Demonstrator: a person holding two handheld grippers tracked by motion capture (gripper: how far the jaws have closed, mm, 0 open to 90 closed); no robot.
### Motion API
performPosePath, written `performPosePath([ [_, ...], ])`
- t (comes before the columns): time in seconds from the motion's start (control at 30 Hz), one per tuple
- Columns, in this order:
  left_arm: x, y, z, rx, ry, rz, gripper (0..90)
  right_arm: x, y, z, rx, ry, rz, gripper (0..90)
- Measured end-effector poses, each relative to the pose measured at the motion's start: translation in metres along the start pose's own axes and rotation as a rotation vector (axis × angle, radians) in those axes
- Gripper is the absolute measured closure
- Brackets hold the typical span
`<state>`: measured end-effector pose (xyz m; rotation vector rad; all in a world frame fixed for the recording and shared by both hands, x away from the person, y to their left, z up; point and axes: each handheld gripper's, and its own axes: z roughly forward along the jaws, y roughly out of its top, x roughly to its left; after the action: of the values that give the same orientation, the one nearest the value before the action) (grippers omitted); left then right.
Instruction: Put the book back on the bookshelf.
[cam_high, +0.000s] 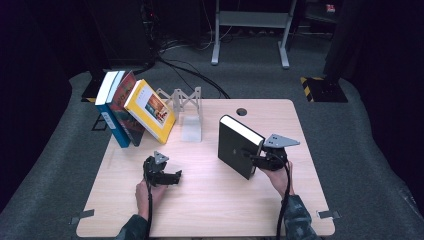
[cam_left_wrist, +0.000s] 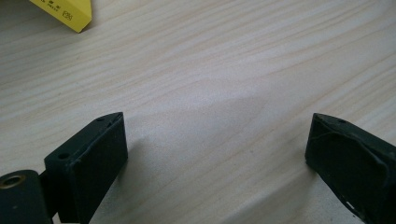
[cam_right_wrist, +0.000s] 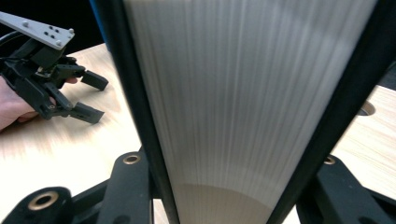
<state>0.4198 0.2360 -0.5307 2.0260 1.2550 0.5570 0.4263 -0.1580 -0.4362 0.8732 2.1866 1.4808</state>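
Observation:
A thick black book (cam_high: 239, 145) stands upright on the table, right of centre, tilted a little. My right gripper (cam_high: 257, 159) is shut on its lower right edge, one jaw on each cover. In the right gripper view the book's white page block (cam_right_wrist: 243, 102) rises between the two black covers. My left gripper (cam_high: 176, 176) rests low over the table at front left, jaws wide open with nothing between them. Bare wood (cam_left_wrist: 215, 102) lies between its fingers (cam_left_wrist: 93, 154). It also appears far left in the right gripper view as the left gripper (cam_right_wrist: 93, 98).
A yellow book (cam_high: 150, 111), a red one (cam_high: 122, 100) and a blue-and-white one (cam_high: 107, 107) lean together at the table's back left. A grey metal book stand (cam_high: 185, 107) sits beside them. A round cable hole (cam_high: 242, 111) is at the back edge. A yellow book corner (cam_left_wrist: 65, 11) shows top left.

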Motion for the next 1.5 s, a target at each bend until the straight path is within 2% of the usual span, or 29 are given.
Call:
performPosePath([
  [0.53,0.0,0.0,0.0,0.0,0.0,0.002,5.3,0.008,0.003,0.008,0.004,0.083,-0.029,53.2],
  [0.9,0.0,0.0,0.0,0.0,0.001,0.002,5.3,0.007,0.001,0.005,-0.019,0.096,-0.002,48.9],
  [1.0,0.0,0.0,0.0,0.0,0.0,0.001,5.3,0.006,0.002,-0.001,-0.035,0.087,0.013,43.9],
  [1.07,0.0,0.0,0.0,0.0,0.001,0.001,5.3,0.006,0.003,-0.004,-0.027,0.072,0.017,40.0],
  [1.37,0.0,0.0,0.0,0.0,0.001,0.001,5.3,0.001,-0.006,-0.018,-0.042,0.063,0.047,31.0],
  [1.5,0.0,0.0,0.0,0.0,0.001,0.001,5.4,0.002,-0.004,-0.019,-0.052,0.066,0.041,33.0],
])
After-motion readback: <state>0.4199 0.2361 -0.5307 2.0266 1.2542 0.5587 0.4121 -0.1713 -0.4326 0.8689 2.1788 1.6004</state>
